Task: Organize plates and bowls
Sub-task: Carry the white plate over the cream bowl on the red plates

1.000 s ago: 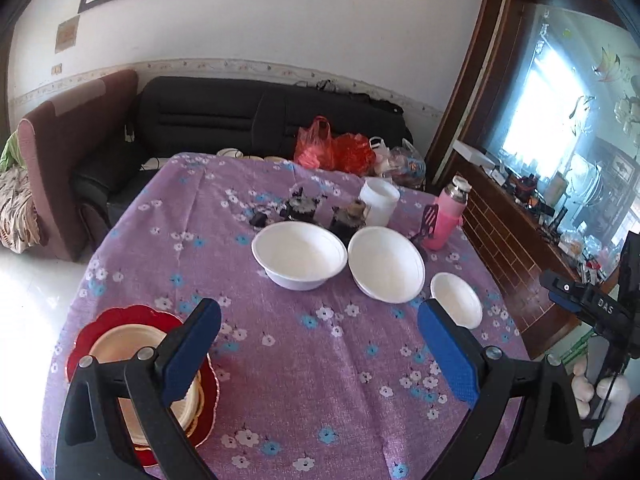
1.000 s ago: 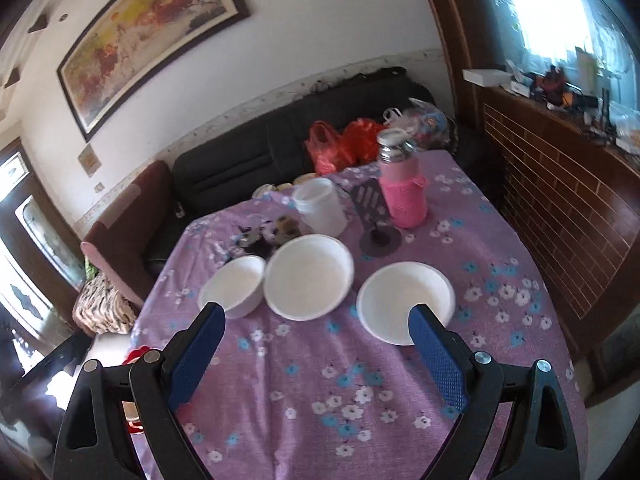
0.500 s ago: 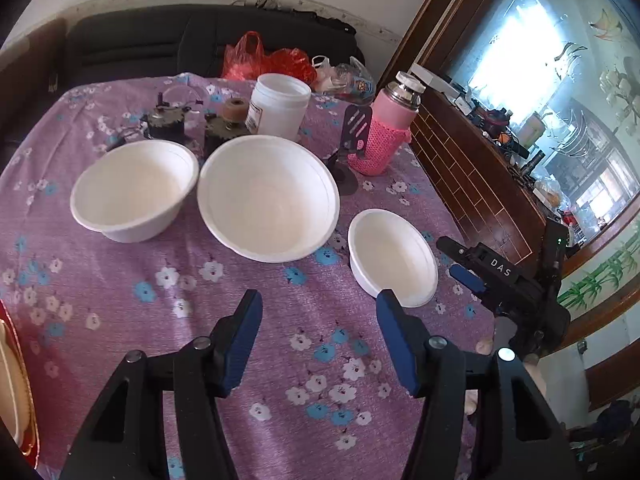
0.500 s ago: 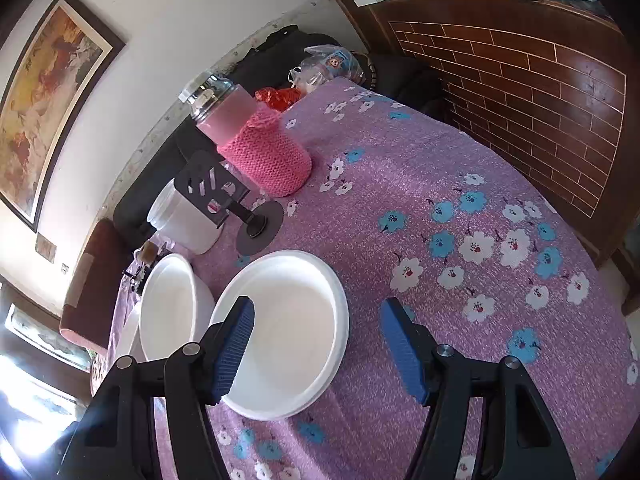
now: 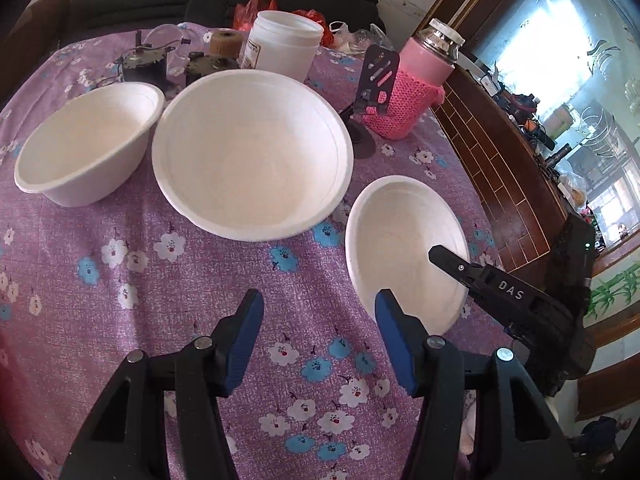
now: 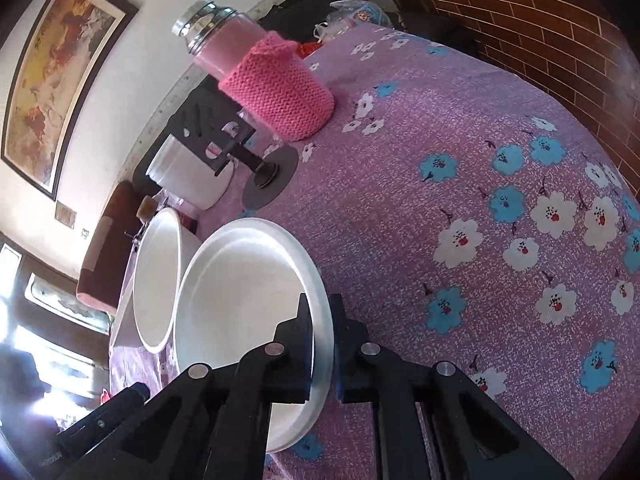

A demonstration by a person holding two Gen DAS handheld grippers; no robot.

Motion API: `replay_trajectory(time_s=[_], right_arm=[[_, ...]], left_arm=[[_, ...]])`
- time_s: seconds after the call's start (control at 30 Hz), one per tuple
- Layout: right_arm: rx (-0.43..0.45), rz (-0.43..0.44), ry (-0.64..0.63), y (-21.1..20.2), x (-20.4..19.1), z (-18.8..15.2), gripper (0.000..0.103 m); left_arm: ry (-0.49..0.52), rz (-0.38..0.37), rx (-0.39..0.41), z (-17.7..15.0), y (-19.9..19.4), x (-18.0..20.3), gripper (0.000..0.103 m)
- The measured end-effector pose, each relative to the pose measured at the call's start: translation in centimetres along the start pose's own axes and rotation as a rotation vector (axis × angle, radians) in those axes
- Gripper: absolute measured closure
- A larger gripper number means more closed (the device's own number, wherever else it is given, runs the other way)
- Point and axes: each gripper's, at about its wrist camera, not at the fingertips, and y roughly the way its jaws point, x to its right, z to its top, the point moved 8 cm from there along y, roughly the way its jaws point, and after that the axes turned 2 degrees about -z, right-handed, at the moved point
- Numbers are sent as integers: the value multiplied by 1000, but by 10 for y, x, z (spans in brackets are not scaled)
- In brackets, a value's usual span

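Right jaws pinch the near rim of the small bowl [image 6: 248, 292], one finger inside, one outside; they have just been closing onto it. Right gripper [image 6: 322, 320] shows in the left wrist view too, reaching in from the right over that bowl [image 5: 404, 252].

Left jaws stand partly spread, nothing between the blue pads [image 5: 248, 336], only tablecloth [image 5: 192, 280] below. Left gripper [image 5: 318, 312] hangs just left of the small bowl's near edge, not touching it.

Three white bowls sit in a row on the purple flowered cloth:
- deep bowl [image 5: 88, 152] at far left
- large bowl [image 5: 252, 152] in the middle, rim close to the deep one
- small bowl at right, near the large bowl, a strip of cloth between them

Behind them: white jar [image 5: 284, 44], pink flask [image 5: 416, 84] in a knitted sleeve, black stand [image 5: 372, 92] on a round base. All are clear of the bowls.
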Motion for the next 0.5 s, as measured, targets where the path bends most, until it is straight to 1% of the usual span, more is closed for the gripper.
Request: replay_trajectory(time_s=[0.07, 0.17, 0.2, 0.27, 0.3, 0.37, 0.47, 0.5], right_arm=[[-24, 18, -44, -6, -9, -6, 95], [-108, 86, -95, -7, -20, -21, 95], [-137, 108, -111, -6, -24, -26, 95], [-163, 128, -119, -2, -28, -32, 95], [-172, 133, -123, 0, -30, -34, 95], [-180, 125, -138, 4, -34, -39, 95], [-162, 93, -158, 3, -36, -40, 95], [-152, 91, -160, 1, -37, -39, 95]], left_arm=[[6, 3, -4, 0, 3, 1, 46], [12, 3, -7, -1, 9, 3, 46], [21, 12, -10, -2, 12, 4, 46], [45, 33, -16, -3, 16, 5, 47], [55, 41, -16, -4, 18, 5, 59], [76, 67, -30, -8, 23, 3, 79], [81, 92, -28, -9, 24, -4, 93], [78, 84, -21, -9, 22, -5, 93]])
